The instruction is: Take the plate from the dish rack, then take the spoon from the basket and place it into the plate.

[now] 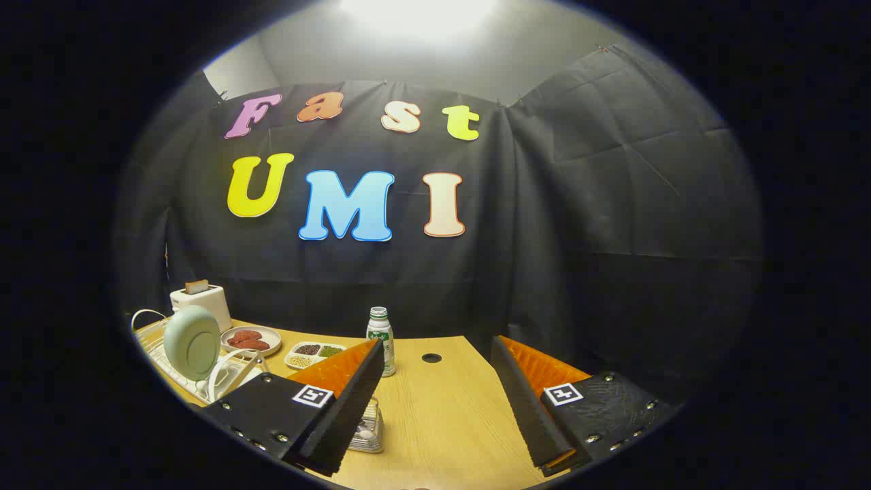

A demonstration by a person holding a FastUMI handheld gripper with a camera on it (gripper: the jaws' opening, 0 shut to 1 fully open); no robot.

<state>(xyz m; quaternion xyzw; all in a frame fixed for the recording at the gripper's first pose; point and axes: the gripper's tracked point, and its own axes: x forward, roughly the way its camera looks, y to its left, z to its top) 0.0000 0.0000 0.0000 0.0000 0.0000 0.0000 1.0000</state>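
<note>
A pale green plate [192, 341] stands on edge in a white wire dish rack [170, 359], well to the left of my fingers. My gripper [439, 405] is open above the wooden table, with nothing between its fingers. A clear mesh basket [366, 429] sits just behind the left finger, which hides most of it. Something pale and shiny lies inside the basket; I cannot tell that it is the spoon.
A white toaster [203, 301] with a bread slice stands behind the rack. Beside the rack are a plate of red food [250, 339] and a divided tray of beans [314, 354]. A small white bottle [380, 339] stands ahead of the left finger. A cable hole [431, 357] marks the table [442, 415].
</note>
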